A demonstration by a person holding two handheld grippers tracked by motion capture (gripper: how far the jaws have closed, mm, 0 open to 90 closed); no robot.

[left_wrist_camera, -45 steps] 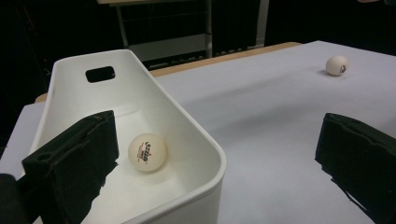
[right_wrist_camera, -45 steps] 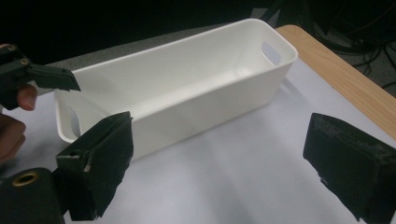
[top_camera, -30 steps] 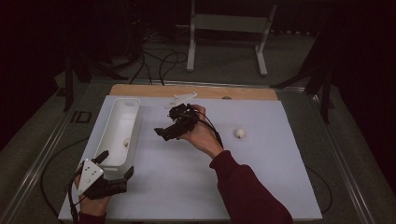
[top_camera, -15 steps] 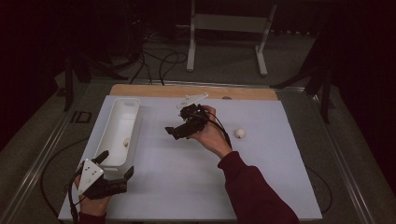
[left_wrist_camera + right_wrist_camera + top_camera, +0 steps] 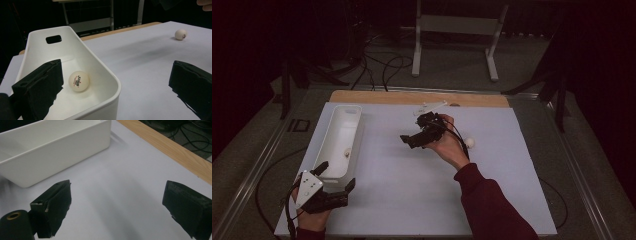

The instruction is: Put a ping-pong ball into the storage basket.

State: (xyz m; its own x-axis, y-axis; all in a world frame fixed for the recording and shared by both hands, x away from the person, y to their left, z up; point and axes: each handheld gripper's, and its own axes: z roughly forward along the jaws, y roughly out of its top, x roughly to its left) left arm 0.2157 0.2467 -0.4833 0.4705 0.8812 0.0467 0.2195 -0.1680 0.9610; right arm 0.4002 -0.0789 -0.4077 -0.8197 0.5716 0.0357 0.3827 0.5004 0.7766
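Observation:
A white bin (image 5: 357,112) stands lengthwise on the left of the white table, with a white ping-pong ball (image 5: 346,153) inside it. A second ball (image 5: 469,142) lies on the table right of centre. My left gripper (image 5: 338,174) is open at the bin's near end. In the left gripper view its jaws straddle the bin's corner (image 5: 110,82), the boxed ball (image 5: 78,81) sits by the left jaw and the loose ball (image 5: 180,34) lies far off. My right gripper (image 5: 408,141) hangs open above mid-table, jaws pointing left toward the bin (image 5: 50,157) and holding nothing.
A wooden strip (image 5: 422,97) runs along the table's far edge, seen also as the wooden strip (image 5: 172,150) in the right gripper view. Beyond it, cables (image 5: 382,65) and a white stand (image 5: 457,25) are on the floor. Metal rails (image 5: 252,170) flank the table.
My right gripper has drifted to the right over the table, still open. The left gripper and both balls have stayed put.

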